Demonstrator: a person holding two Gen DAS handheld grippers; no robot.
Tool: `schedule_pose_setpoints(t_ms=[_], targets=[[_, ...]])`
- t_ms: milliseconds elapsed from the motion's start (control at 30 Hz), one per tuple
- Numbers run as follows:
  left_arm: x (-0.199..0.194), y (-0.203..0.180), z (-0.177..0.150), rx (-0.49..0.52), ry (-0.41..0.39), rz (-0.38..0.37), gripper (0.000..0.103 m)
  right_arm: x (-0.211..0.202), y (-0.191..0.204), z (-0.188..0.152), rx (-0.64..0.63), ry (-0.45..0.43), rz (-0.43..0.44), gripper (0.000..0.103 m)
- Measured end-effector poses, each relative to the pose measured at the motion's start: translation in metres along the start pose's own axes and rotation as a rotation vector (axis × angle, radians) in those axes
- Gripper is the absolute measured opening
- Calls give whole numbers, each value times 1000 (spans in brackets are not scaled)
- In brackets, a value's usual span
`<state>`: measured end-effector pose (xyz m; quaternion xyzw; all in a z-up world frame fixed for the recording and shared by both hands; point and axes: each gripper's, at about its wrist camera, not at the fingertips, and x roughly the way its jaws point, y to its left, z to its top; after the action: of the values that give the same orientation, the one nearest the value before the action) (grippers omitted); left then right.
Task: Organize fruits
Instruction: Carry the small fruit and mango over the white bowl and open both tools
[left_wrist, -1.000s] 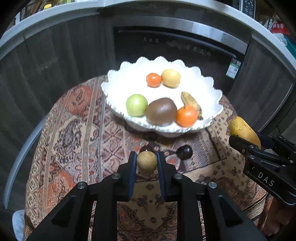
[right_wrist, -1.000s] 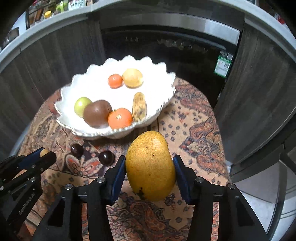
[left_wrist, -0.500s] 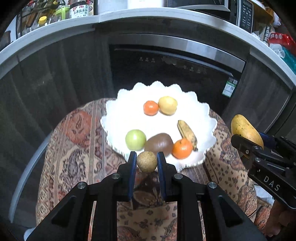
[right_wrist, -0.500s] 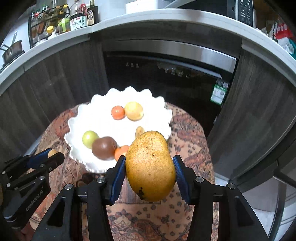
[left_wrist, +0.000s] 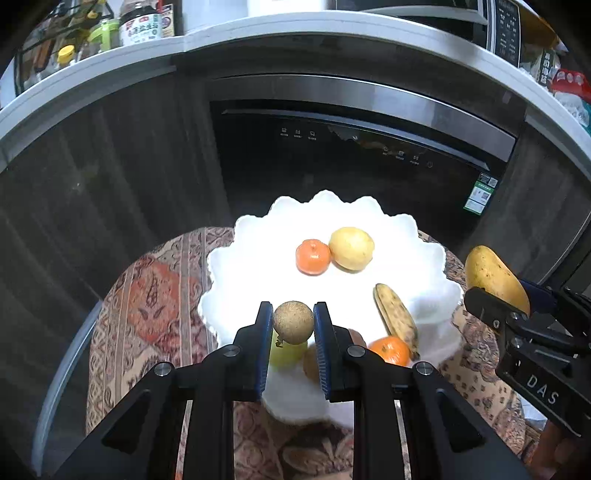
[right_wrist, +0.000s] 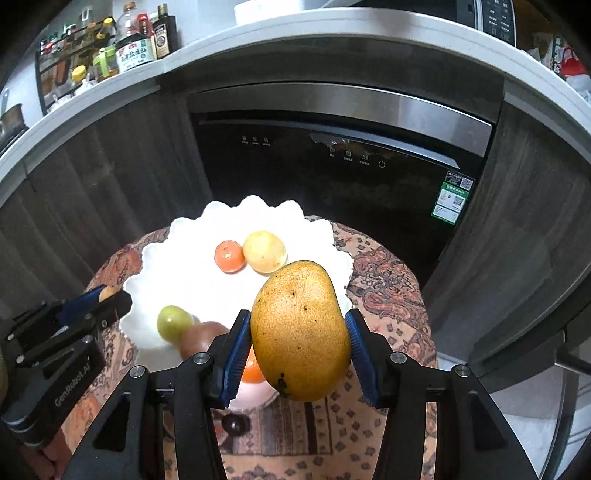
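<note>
Blue ribbed pads of the left gripper are clenched on a small round brown fruit with rough, dry skin, and it hangs over the near part of the white scalloped bowl. The right gripper has its jaws grasping a big yellow-orange mango, speckled with dark dots, above the near right side of the same bowl. The step in hand seems to be carrying both fruits to the bowl; the next move probably needs lowering each one onto a free white area and then releasing it softly. In the bowl lie two tangerines, a yellow fruit, a green fruit, a brown fruit and a spotted banana. One dark small fruit waits on the patterned table cloth
</note>
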<state>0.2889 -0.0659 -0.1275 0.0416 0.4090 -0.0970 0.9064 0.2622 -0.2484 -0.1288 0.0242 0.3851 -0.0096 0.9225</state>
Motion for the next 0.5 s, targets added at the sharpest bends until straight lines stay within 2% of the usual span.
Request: schedule_pose_setpoints(t_ms=[200,500], targets=[[30,5,8,8,30,-3,23,28,6,5,-54,39,-16,52],[64,11,14,9,81,-4,23,69,4,11,-17,99,-2,52]])
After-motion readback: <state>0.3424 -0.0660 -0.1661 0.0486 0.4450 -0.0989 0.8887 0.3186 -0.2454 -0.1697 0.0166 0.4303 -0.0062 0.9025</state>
